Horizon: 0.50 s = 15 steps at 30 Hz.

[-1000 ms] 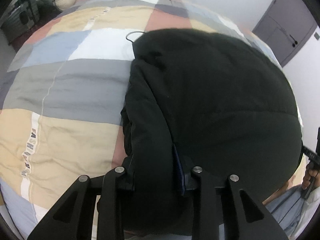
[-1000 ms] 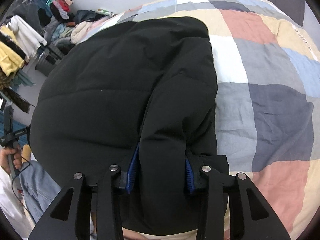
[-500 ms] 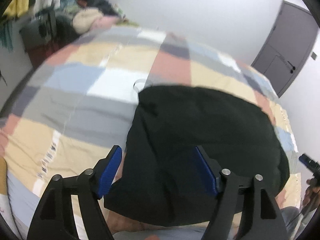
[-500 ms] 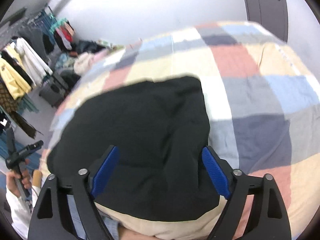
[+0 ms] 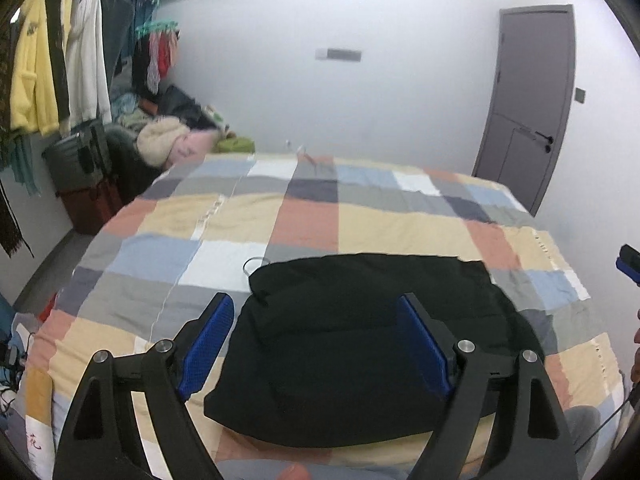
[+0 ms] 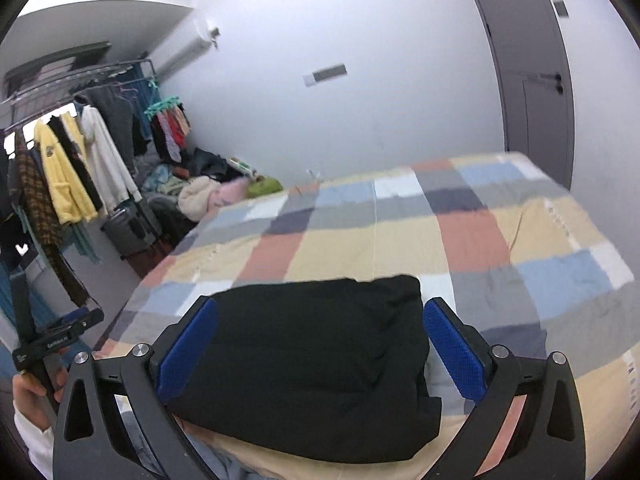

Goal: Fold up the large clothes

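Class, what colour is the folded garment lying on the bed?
Black. The folded garment on the patchwork bed shows best in the right wrist view.

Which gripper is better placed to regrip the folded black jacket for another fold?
Probably the right gripper: the black jacket sits centred between its opening, empty jaws. The left gripper, also empty with jaws opening, sees the jacket off-centre toward the right. The margin is small; both are off the garment.

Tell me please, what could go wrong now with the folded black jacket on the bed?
The puffy black jacket may spring open, since the left gripper and right gripper are opening and hold nothing. It lies near the front edge of the bed, so it might slide off. A thin cord loop sticks out and could snag.
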### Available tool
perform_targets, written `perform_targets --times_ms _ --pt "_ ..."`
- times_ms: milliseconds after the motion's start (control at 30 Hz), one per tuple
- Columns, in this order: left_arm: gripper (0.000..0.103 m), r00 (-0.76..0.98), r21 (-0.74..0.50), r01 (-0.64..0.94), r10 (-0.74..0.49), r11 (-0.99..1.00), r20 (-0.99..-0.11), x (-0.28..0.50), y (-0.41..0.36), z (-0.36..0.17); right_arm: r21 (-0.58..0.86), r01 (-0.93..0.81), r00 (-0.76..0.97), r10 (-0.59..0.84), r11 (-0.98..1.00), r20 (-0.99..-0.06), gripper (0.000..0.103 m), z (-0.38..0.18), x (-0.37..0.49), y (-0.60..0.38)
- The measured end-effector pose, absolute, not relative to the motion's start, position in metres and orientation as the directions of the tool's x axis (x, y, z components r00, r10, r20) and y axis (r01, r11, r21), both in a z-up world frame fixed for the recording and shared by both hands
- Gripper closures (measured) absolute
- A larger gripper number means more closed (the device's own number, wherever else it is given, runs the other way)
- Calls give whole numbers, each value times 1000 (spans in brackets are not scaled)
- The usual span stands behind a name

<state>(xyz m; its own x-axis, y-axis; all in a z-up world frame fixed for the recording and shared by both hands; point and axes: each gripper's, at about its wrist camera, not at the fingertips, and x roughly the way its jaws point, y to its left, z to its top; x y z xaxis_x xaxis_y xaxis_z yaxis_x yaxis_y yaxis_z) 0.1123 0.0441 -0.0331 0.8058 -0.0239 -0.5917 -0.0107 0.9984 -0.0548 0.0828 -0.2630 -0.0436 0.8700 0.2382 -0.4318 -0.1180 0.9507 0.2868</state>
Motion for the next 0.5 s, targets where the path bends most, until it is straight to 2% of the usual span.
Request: perform_targets --times_ms 200,500 --pt "19 845 -40 19 -38 999 -533 74 13 -12 226 -156 912 228 962 -341 0 -26 50 -241" --pt "19 858 -84 47 -84 995 -506 33 -9 1 191 -185 934 233 964 -272 0 -25 18 -218"
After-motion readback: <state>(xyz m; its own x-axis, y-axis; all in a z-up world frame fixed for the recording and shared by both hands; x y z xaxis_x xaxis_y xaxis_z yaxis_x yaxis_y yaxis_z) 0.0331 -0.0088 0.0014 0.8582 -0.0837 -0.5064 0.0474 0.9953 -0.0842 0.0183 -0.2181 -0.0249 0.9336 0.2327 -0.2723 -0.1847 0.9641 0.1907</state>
